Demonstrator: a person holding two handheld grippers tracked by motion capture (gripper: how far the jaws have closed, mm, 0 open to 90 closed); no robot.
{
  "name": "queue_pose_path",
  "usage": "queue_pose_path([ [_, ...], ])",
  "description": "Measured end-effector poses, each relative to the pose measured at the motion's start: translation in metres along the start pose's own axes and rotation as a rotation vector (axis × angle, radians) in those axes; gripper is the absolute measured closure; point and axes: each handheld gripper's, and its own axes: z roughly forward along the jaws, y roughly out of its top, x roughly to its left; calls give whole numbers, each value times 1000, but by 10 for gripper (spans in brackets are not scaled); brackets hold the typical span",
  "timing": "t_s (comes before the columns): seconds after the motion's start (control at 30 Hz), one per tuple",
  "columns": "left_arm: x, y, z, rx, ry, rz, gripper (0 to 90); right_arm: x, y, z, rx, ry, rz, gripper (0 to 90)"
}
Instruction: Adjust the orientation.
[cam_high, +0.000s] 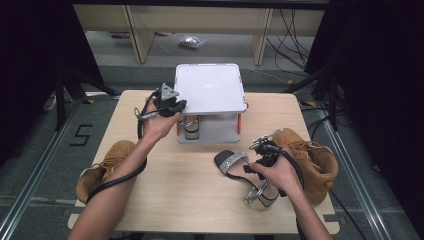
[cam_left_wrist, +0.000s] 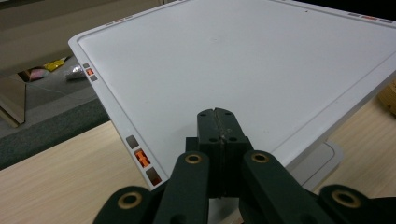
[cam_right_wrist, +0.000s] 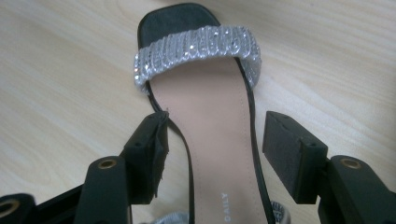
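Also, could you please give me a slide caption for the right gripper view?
Right gripper, jaws open, straddling a rhinestone-strapped sandal on the wooden table.

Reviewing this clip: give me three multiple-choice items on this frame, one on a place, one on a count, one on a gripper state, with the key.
1. Where is the silver-strapped sandal that the right gripper reaches for?
A. On the table in front of the white rack
B. On the rack's top shelf
C. On the floor

2. How many tan boots are on the table?
A. One
B. Two
C. Three

3. How do the left gripper's jaws stand?
A. Wide open
B. Closed on a boot
C. Shut, with nothing between them

Key: 1 A, the high view shows it lying on the wood by the right hand. 2 B, one at each near corner. 3 C, the left gripper view shows the pads pressed together above the rack's top.
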Motion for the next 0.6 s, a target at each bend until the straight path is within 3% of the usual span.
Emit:
queue_pose_path([
  [0.1, 0, 0, 0, 3, -2, -3, 900, 0, 0, -2, 27, 2, -21, 392],
  [0.13, 0, 0, 0, 1, -2, -2, 900, 0, 0, -3, 62, 3, -23, 381],
  [0.2, 0, 0, 0, 2, -1, 1, 900, -1, 0, -3, 67, 7, -43, 372],
  [0.27, 0, 0, 0, 1, -2, 1, 900, 0, -1, -2, 92, -14, -40, 364],
  [0.3, 0, 0, 0, -1, 0, -2, 900, -4, -1, -2, 92, 0, -83, 356],
  [0.37, 0, 0, 0, -1, 0, -3, 900, 0, -2, -3, 141, -26, -12, 352],
  [0.47, 0, 0, 0, 2, -3, -1, 900, -2, -4, 1, 165, -24, -51, 349],
  [0.6, 0, 1, 0, 5, 1, 4, 900, 0, -5, 8, 201, -25, -44, 343],
])
